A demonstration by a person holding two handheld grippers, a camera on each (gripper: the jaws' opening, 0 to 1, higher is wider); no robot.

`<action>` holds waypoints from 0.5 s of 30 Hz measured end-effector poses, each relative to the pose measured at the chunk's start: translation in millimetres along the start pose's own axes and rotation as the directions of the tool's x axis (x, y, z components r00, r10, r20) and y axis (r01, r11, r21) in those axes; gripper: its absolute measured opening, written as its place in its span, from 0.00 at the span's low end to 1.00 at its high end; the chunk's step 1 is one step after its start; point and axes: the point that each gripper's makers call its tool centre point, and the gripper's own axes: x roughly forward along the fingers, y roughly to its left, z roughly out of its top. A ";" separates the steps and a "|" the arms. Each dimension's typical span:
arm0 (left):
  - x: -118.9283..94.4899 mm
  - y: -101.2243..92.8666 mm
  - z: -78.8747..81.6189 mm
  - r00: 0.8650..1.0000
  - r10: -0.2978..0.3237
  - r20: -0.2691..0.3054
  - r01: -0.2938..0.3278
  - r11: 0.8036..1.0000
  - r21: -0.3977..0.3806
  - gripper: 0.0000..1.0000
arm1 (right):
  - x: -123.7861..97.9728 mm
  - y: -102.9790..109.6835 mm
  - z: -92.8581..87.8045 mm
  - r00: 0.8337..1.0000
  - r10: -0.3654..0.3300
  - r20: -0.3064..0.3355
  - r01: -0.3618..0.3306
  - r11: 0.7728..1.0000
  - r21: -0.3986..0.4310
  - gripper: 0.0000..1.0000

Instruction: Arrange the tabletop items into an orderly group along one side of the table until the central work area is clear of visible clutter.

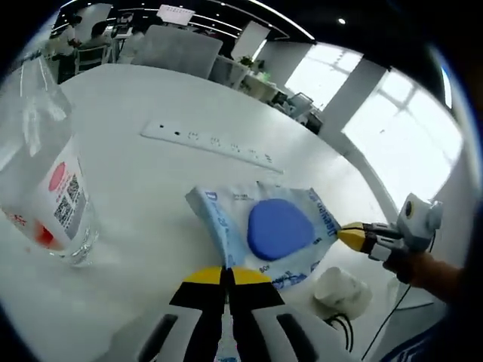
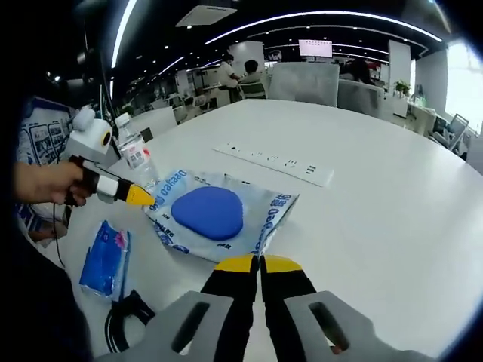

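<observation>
Wipes pack: a white-and-blue soft plastic pouch point(image 2: 219, 219) with a big blue rounded lid lay flat at the centre of the right gripper view, one corner pointing to 3 o'clock.
Water bottle: a clear plastic bottle point(image 1: 45, 181) with a white label, red mark and QR code stood upright at 9 o'clock in the left gripper view.
Tissue packet: a small blue plastic packet point(image 2: 106, 260) with a pink spot lay flat at 8 o'clock of the pouch.
Crumpled tissue: a white wad point(image 1: 341, 290) sat at 4 o'clock of the pouch.
</observation>
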 end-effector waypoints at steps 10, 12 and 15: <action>13.1 -3.8 6.7 1.000 -0.004 -0.025 0.005 0.999 0.040 0.00 | -6.1 -4.2 -15.3 1.000 -0.008 -0.011 0.008 1.000 0.030 0.00; 14.9 -3.1 6.0 0.999 -0.002 -0.032 0.004 0.999 0.052 0.00 | -7.5 -2.0 -18.3 1.000 -0.006 -0.015 0.006 0.999 0.033 0.00; 14.3 -3.0 4.8 0.999 -0.001 -0.037 0.003 0.999 0.053 0.00 | -6.6 0.7 -24.0 1.000 -0.003 -0.021 0.004 0.999 0.035 0.00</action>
